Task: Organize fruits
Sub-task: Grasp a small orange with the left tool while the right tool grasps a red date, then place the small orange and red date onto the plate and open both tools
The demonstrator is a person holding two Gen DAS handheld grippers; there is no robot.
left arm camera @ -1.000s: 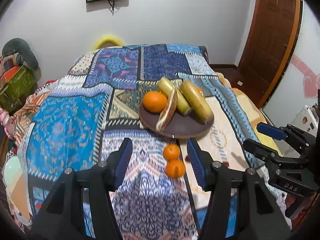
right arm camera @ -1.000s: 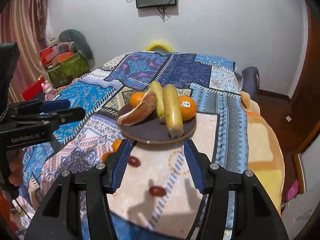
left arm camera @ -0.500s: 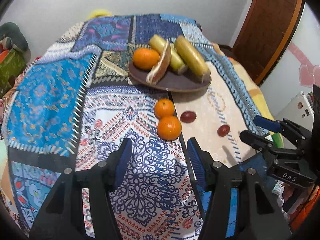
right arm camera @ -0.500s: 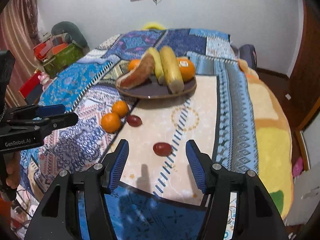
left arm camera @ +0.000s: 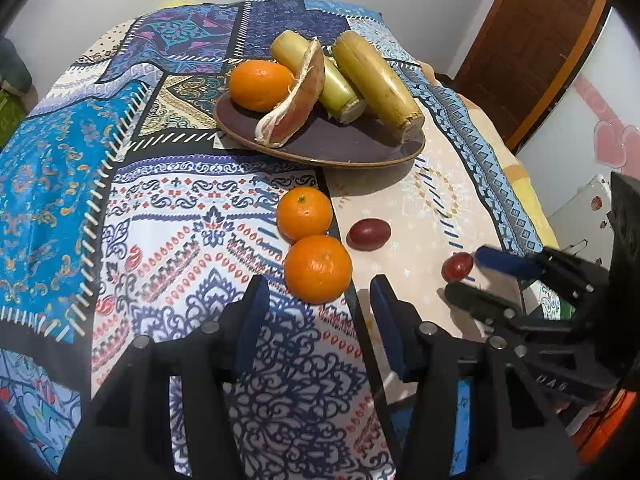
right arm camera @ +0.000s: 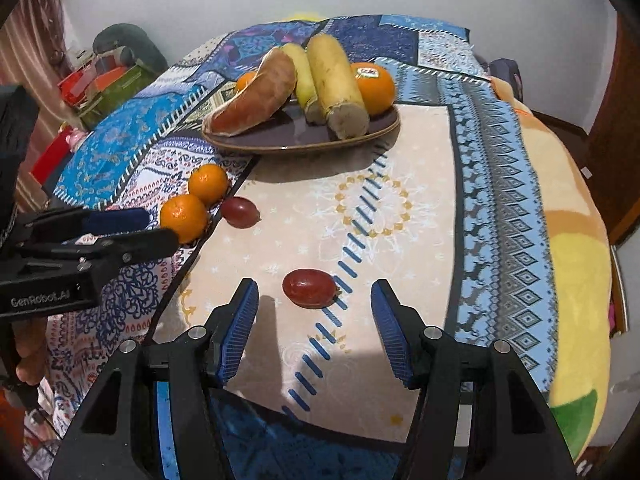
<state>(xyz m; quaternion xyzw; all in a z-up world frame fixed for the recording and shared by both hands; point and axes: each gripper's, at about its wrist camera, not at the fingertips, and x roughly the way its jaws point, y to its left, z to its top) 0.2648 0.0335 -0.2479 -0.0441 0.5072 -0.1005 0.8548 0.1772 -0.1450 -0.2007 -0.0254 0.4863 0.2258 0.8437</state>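
A brown plate [left arm camera: 340, 148] [right arm camera: 296, 140] on the patterned bedspread holds an orange [left arm camera: 260, 84], a reddish wedge [left arm camera: 296, 100] and two yellow stalks [left arm camera: 376, 80]. Two small oranges [left arm camera: 318, 268] [left arm camera: 304, 214] and two dark red fruits [left arm camera: 368, 233] [left arm camera: 457, 266] lie loose in front of it. My left gripper [left arm camera: 316, 300] is open, just short of the nearer small orange. My right gripper [right arm camera: 314, 300] is open, with the nearer red fruit [right arm camera: 309, 288] between its fingertips, not gripped.
The bed edge with a yellow blanket [right arm camera: 576, 280] drops off at the right. Boxes and a stuffed toy [right arm camera: 116, 64] stand beside the bed at the left. A wooden door [left arm camera: 532, 40] is at the far right.
Both grippers have tilted down and moved in toward the loose fruit. The left one has closed in on the near orange, the right one on the near red fruit.
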